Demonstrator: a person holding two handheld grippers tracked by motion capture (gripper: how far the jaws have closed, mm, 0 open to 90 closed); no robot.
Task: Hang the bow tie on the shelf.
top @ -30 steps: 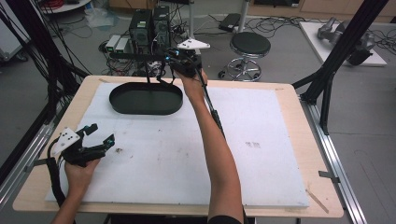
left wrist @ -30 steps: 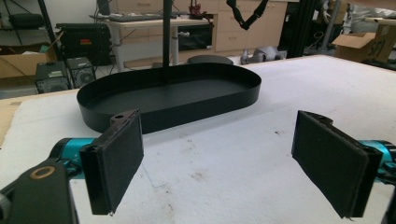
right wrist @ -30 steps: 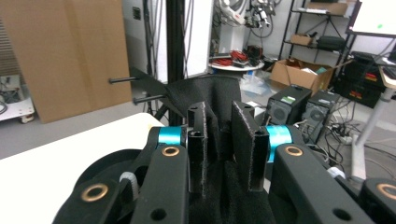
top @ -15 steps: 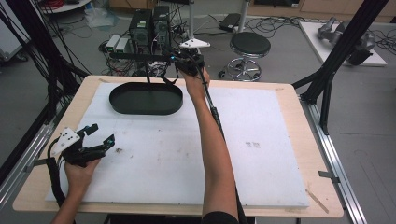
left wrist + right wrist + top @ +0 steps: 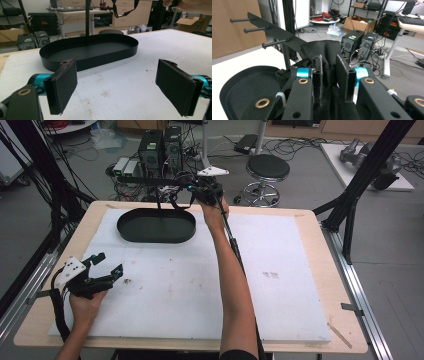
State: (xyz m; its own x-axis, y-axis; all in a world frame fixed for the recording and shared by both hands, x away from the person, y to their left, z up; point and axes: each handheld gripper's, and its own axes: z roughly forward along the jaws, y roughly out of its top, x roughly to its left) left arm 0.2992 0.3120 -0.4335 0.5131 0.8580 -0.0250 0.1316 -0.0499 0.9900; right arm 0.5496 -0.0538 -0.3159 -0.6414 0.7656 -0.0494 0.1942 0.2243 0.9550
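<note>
A black oval tray [image 5: 156, 226] sits at the back left of the white foam board [image 5: 280, 285]. From it rises a thin post [image 5: 159, 202] that carries a black bar with pegs [image 5: 150, 180]. My right gripper [image 5: 189, 192] is up at the bar's right end, above the tray's right rim, and is shut on a black fabric piece [image 5: 177, 202]. In the right gripper view the pads [image 5: 343, 75] pinch the fabric [image 5: 324, 50] with the pegs [image 5: 275, 42] up at the left. My left gripper [image 5: 107, 265] rests low at the front left, open [image 5: 116, 87] and facing the tray [image 5: 90, 50].
The foam board lies on a wooden table [image 5: 320, 245]. Black frame struts [image 5: 360, 185] stand at the right and left back corners. Beyond the far edge are computer boxes [image 5: 160, 145], a stool [image 5: 267, 170] and floor cables.
My right gripper has sunk a little with the fabric beside the bar's end. The left gripper has kept still.
</note>
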